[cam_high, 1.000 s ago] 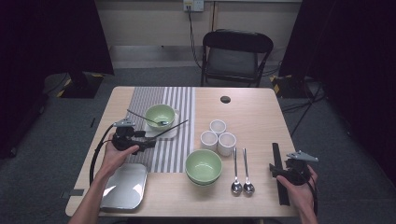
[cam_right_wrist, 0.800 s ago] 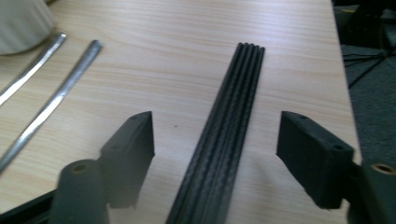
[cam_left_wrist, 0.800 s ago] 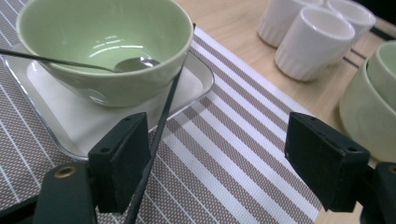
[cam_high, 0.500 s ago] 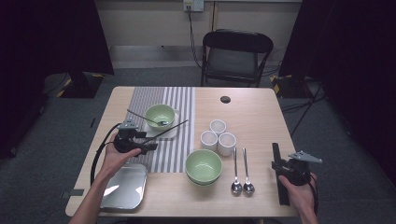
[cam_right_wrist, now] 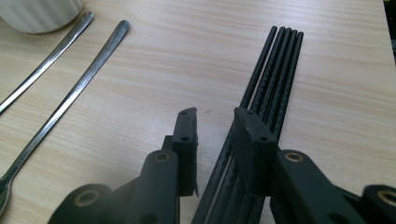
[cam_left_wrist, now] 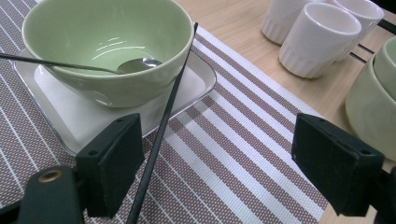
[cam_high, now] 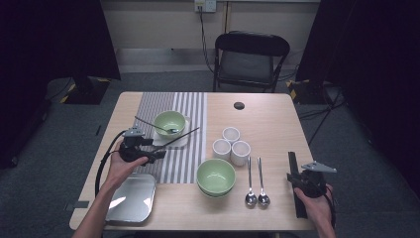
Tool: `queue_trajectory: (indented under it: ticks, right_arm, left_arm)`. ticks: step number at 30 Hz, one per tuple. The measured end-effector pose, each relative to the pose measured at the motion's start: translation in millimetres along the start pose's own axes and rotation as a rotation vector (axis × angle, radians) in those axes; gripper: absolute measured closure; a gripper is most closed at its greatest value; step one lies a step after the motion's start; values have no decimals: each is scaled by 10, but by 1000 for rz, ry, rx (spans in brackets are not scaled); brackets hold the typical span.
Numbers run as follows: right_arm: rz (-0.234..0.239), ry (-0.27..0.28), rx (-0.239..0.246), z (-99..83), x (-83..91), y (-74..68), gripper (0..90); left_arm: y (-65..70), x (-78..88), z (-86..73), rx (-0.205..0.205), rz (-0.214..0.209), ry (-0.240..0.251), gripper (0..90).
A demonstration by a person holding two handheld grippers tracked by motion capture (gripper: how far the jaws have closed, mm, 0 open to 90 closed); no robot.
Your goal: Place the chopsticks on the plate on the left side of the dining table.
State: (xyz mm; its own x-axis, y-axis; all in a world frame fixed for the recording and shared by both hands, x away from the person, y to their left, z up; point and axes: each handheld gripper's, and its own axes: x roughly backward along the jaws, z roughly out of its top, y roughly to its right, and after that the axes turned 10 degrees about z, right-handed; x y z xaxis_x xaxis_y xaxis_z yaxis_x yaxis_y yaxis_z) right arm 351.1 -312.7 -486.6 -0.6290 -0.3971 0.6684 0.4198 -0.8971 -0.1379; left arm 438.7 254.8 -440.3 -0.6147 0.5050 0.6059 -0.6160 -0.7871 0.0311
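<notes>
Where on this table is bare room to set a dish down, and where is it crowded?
Free: the bare wood between the black disc, the white cups and the table's right edge; also the far left corner beside the striped mat. Crowded: the middle, where the stacked green bowls, cups and two spoons sit close, and the mat's plate with its bowl.

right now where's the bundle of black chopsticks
In the high view the black chopsticks lie near the table's right edge, right of the two spoons, under the right gripper.

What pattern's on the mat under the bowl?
The mat has brown-grey and white stripes in a fine weave, under the green bowl. Clearest in the left gripper view.
</notes>
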Motion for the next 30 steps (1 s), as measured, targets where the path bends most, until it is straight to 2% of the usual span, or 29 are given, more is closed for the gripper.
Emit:
queue_trajectory:
  ticks: [6, 14, 21, 27, 30]
  right_arm:
    - [23, -19, 9, 2, -22, -35, 727]
    - [38, -4, 9, 16, 18, -48, 775]
    - [27, -15, 10, 20, -8, -52, 783]
    - [15, 9, 0, 39, 40, -36, 769]
    - [22, -15, 1, 21, 21, -21, 773]
  left_arm:
    - [-6, 3, 2, -7, 15, 4, 162]
    - [-9, 9, -1, -1, 23, -2, 162]
    - [-10, 1, -6, -11, 37, -10, 163]
    - [1, -12, -5, -29, 28, -17, 162]
    - [2, -16, -6, -27, 28, -17, 162]
